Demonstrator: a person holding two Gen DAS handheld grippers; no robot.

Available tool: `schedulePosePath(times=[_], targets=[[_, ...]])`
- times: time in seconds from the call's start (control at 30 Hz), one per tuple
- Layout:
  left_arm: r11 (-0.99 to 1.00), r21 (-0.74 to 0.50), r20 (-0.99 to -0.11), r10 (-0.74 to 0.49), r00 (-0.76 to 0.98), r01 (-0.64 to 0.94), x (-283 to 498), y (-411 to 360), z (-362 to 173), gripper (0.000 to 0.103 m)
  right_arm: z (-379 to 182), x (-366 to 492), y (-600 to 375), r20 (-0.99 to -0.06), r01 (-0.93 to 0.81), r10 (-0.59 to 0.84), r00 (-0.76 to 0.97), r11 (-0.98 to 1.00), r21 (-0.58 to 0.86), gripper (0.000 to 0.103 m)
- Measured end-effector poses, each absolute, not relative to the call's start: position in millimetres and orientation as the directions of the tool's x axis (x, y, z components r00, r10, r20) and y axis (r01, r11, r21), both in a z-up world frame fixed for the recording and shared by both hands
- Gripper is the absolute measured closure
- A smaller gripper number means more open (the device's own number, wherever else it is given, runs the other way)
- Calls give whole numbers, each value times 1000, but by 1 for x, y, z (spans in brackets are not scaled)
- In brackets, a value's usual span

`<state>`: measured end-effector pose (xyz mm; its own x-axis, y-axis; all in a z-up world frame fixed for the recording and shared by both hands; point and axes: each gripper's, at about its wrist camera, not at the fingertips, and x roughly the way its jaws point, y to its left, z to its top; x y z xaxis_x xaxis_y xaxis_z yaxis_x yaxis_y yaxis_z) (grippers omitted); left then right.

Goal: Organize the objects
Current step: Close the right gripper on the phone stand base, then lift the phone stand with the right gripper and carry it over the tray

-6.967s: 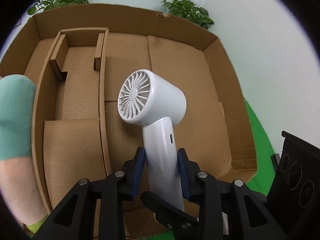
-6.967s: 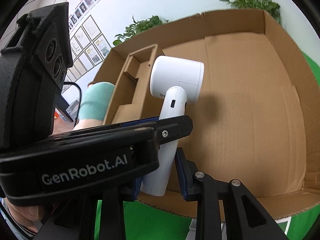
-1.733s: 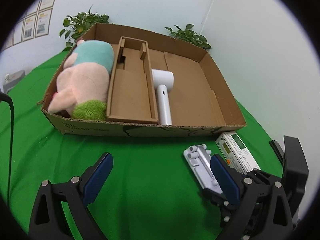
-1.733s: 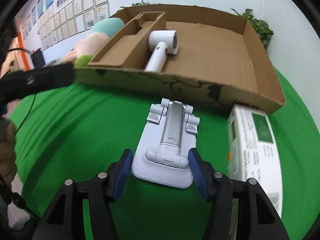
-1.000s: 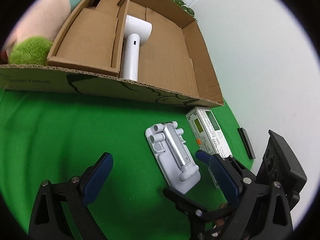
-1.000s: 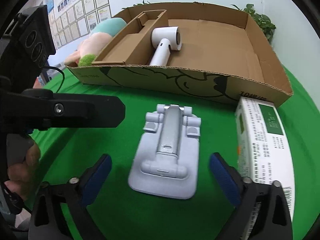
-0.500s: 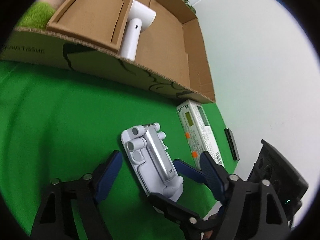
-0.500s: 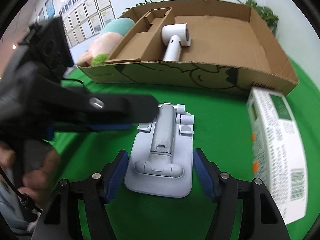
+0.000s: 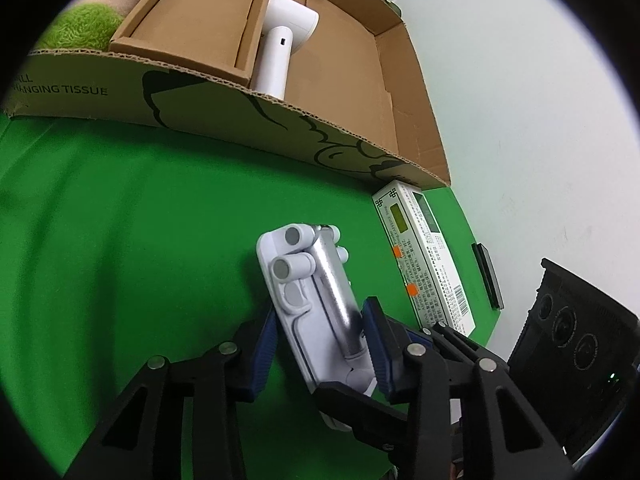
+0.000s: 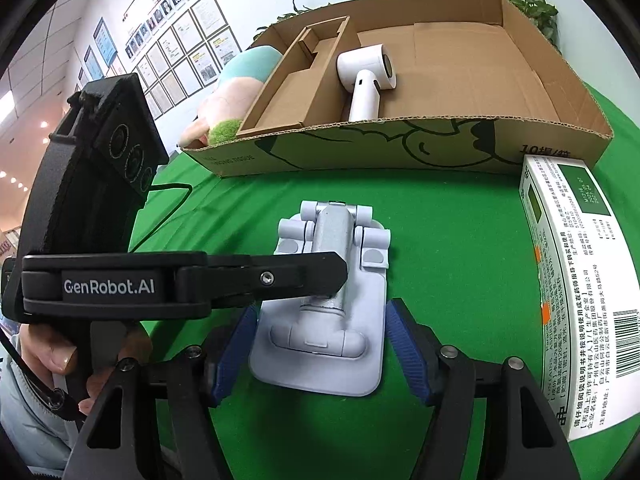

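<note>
My left gripper [image 9: 320, 344] has just been closing and now pinches the pale grey folding plastic stand with a metal arm [image 10: 332, 292] on the green cloth [image 10: 460, 240], in front of the brown cardboard box [image 10: 400, 152]. My right gripper [image 10: 320, 354] brackets its base, pads just clear. Both pulling could twist the stand loose. A second ago both jaws stood wider

On the green cloth [image 10: 460, 240], just before the cardboard box [image 10: 360, 152]: a folding phone stand [image 10: 332, 300], with a medicine carton [image 10: 576, 280] to its right. Inside the box, a handheld fan [image 10: 366, 80] beside the cardboard insert [image 10: 296, 84]; left of the insert, a plush toy [image 10: 232, 92]. Behind the box, potted plants [image 10: 528, 0].
</note>
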<state>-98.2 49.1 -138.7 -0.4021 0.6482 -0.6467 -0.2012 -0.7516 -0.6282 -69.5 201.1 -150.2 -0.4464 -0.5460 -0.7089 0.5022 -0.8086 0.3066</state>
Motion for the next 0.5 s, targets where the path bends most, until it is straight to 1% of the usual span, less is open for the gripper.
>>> schedulePosePath(times=[0.2,0.5], targets=[[-740,-631,-626,664,-409,-234,-95,52,-129,71,-145,-68,202,-692,508,-555,-461,-805,307,38],[-734,-622,-608,672,-422,-272,-89,55,-118,75,-138,-67,206,-673,505,-566,-476,-803,318,39]])
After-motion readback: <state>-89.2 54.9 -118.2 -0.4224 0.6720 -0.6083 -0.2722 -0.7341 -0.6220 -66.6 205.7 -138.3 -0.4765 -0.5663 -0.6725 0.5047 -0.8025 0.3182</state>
